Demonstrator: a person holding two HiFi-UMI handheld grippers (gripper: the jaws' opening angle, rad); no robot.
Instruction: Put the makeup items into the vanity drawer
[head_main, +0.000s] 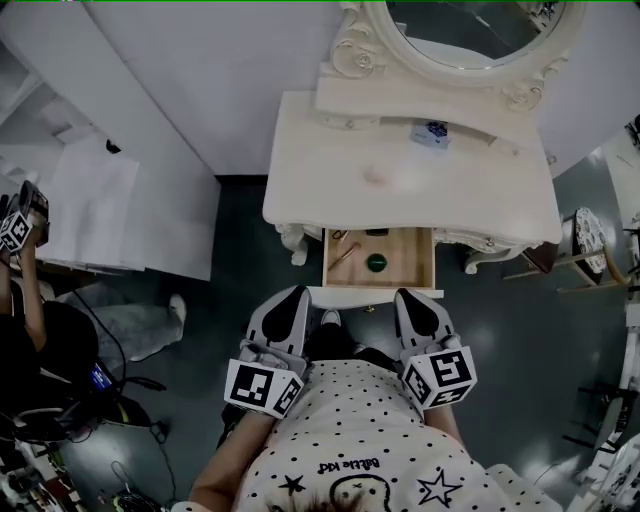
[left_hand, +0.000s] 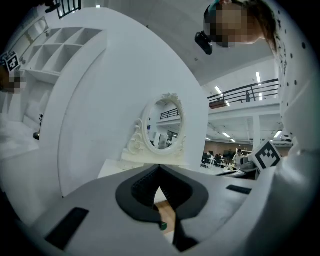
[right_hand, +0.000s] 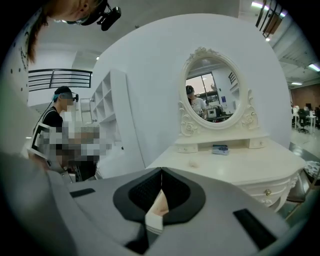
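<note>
The white vanity (head_main: 480, 200) has its wooden drawer (head_main: 410, 268) pulled open. Inside lie a round green item (head_main: 376, 262), a thin gold stick (head_main: 343, 255) and a small dark piece (head_main: 376, 232). On the vanity top rest a small pale pink item (head_main: 375, 176) and a blue-and-white item (head_main: 432, 133); the right gripper view shows them too, the pink item (right_hand: 193, 163) nearer than the blue one (right_hand: 219, 149). My left gripper (head_main: 297, 293) and right gripper (head_main: 408, 297) hover side by side just short of the drawer front, both shut and empty. The left gripper (left_hand: 159, 167) has its tips together, and so has the right gripper (right_hand: 161, 170).
An oval mirror (head_main: 470, 30) tops the vanity against a white partition (head_main: 200, 70). Another person with a marker cube (head_main: 16, 230) stands at far left beside white shelving (head_main: 95, 205). Cables litter the floor at lower left (head_main: 110, 390). A stool (head_main: 588, 240) stands to the vanity's right.
</note>
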